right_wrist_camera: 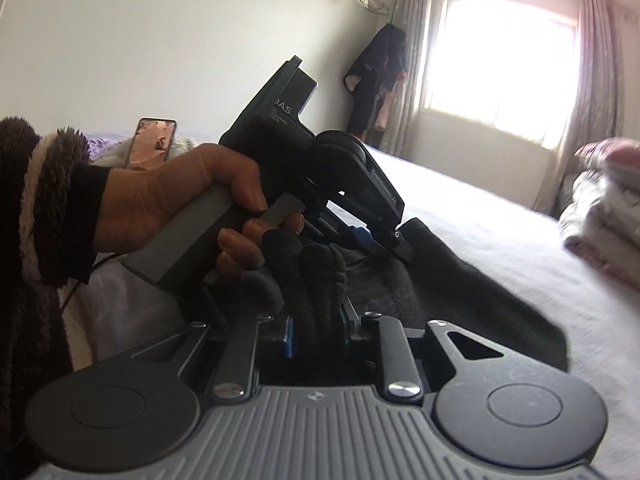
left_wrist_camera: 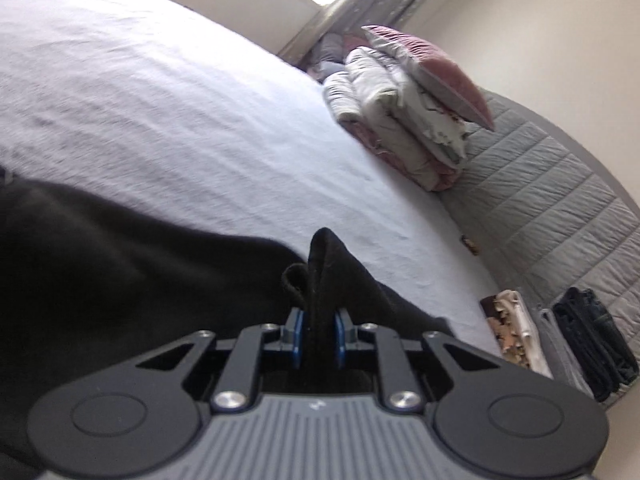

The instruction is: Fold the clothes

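Bed (left_wrist_camera: 160,92) with a pale, wrinkled sheet is taken as the landmark; it fills most of both views. Window (right_wrist_camera: 500,68), bright and flanked by curtains, is seen beyond the far end of the bed. Quilted grey cover (left_wrist_camera: 540,200) is seen along the bed's edge in the left wrist view. Black garment (left_wrist_camera: 100,260) is spread on the bed's near part, with one corner lifted off the sheet. Stack of folded bedding (left_wrist_camera: 392,120) is piled at the bed's far corner, and a pink pillow (left_wrist_camera: 436,68) is propped on top of it. Dark clothes (right_wrist_camera: 376,80) are hung on the wall beyond the bed, beside the window. Folded clothes (left_wrist_camera: 560,344), light and dark, are lined up at the bed's near edge on the quilted cover. Left hand (right_wrist_camera: 172,200), in a fluffy dark sleeve, is wrapped around the left gripper's handle above the bed. Left gripper (left_wrist_camera: 319,332) is clamped on a bunched peak of the black garment, its blue pads pressed against the fabric on both sides. Right gripper (right_wrist_camera: 316,336) is likewise closed on a gathered fold of the same garment, the jaws narrowly spaced with cloth between them. Phone (right_wrist_camera: 154,142) is propped behind the hand, by the bed's far side.
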Tool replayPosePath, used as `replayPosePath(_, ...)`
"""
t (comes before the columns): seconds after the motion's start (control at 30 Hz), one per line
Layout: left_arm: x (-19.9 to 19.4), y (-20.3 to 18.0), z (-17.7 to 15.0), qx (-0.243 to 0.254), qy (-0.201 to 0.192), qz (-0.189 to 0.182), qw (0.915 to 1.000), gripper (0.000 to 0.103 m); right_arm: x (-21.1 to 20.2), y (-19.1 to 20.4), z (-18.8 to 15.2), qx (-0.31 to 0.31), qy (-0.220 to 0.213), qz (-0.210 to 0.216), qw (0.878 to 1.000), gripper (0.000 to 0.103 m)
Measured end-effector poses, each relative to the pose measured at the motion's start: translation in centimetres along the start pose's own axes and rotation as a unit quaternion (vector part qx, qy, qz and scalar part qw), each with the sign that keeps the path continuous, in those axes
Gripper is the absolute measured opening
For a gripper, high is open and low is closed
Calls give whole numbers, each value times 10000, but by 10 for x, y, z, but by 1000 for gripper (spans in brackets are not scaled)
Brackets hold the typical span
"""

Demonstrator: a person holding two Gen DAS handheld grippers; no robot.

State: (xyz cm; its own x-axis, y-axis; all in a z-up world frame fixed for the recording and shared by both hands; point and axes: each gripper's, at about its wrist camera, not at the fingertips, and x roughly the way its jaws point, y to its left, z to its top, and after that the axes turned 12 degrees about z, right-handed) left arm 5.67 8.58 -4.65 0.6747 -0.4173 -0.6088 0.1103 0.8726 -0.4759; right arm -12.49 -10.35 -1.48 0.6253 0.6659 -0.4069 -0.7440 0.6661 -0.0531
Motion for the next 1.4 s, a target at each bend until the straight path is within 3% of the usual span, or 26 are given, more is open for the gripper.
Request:
replayPosePath(0.23,10,19,-1,11,268,246,9993,27,25,7,-25,344,229,158,9990,25)
replayPosePath(0.37,-13,12,11,113,-100,463,9988,35,19,13,-18,369,366,136,9986,31)
replayPosePath(0.5,-35,3,22,143,-344,20,9993,40,-8,2,-1,816,304,526,9948,48)
replayPosePath(0.6,-41,-7,20,387,-301,-359,9982,41,-37,-14,11,1133,97,601,9917,48)
replayPosePath(0.73,-31,-32,4,1050,-5,-758,9916,41,-64,-47,20,1508,-101,-26,9885,48)
replayPosePath(0.83,-21,-43,-19,1616,393,-1018,9808,40,-66,-76,22,1625,-26,-636,9847,48)
replayPosePath(1.0,-17,-43,-58,2198,1016,-1057,9645,31,-45,-108,17,1844,67,-863,9790,46)
replayPosePath(1.1,-27,-35,-76,2400,966,-1079,9599,28,-27,-121,15,1973,80,-855,9766,43)
replayPosePath(1.2,-37,-25,-86,2446,895,-1116,9590,25,-6,-135,20,2189,202,-786,9724,36)
replayPosePath(1.4,-46,-7,-96,2229,761,-1258,9637,21,58,-129,15,2088,1272,-653,9674,33)
